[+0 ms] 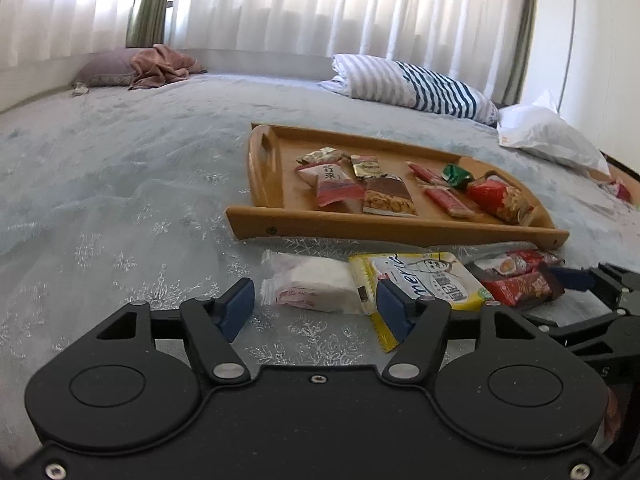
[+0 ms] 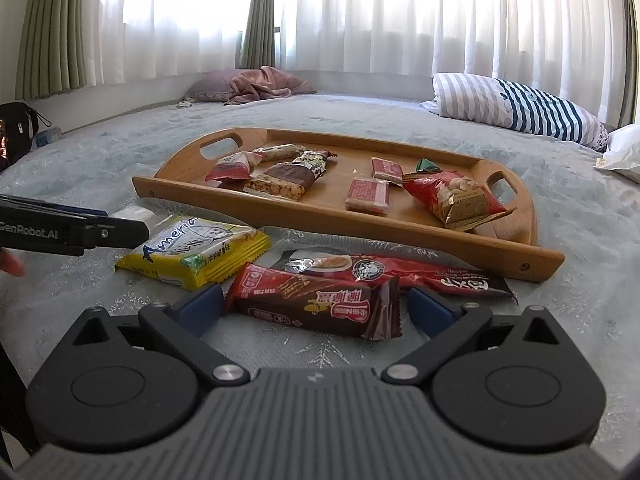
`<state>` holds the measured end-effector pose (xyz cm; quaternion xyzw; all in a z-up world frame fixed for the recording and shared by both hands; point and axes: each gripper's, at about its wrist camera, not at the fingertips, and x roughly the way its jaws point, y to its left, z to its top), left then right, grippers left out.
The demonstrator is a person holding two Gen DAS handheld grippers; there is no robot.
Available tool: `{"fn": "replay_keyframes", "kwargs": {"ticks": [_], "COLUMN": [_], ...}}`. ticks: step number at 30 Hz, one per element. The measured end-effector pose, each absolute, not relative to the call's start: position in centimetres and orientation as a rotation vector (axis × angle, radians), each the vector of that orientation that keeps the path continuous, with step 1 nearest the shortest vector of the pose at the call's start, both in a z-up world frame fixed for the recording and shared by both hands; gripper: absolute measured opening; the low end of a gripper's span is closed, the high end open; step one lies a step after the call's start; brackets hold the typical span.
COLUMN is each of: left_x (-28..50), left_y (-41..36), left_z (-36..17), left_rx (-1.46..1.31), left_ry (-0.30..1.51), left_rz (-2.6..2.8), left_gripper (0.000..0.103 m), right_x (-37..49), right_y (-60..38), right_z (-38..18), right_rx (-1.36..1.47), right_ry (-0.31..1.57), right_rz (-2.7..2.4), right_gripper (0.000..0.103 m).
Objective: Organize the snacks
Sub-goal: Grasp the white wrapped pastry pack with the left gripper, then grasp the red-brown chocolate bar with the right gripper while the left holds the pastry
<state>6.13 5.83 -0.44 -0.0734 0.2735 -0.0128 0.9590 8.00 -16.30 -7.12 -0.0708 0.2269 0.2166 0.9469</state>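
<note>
A wooden tray lies on the bed and holds several snack packets. In front of it lie a white packet, a yellow packet, a red-brown wafer packet and a long red packet. My left gripper is open with the white packet between its fingers. My right gripper is open around the wafer packet; it also shows at the right edge of the left wrist view. The left gripper's side shows in the right wrist view.
The bed has a pale blue cover. A striped pillow and a white bag lie behind the tray at right. A mauve pillow with a pink cloth lies far left. A black bag stands beside the bed.
</note>
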Motion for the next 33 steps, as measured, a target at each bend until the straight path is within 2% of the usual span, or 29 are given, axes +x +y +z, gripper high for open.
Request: {"fn": "replay_keyframes", "kwargs": {"ticks": [5,19,33], "left_x": [6.3,6.2,5.7], "left_y": [5.7,5.2,4.7], "left_z": [-0.4,0.1,0.8], "left_rx": [-0.16,-0.115,-0.091], "left_ry": [0.555,0.559,0.549], "left_rz": [-0.026,-0.038,-0.04], "left_gripper": [0.063,0.049,0.046], "right_x": [7.9,7.8,7.8], "right_y": [-16.2,-16.0,-15.9], "right_z": [-7.1,-7.1,-7.1], "right_rx": [-0.152,-0.166,-0.171], "right_ry": [0.46,0.457,0.451], "right_rz": [0.436,0.427,0.423], "right_gripper": [0.103,0.103,0.103]}}
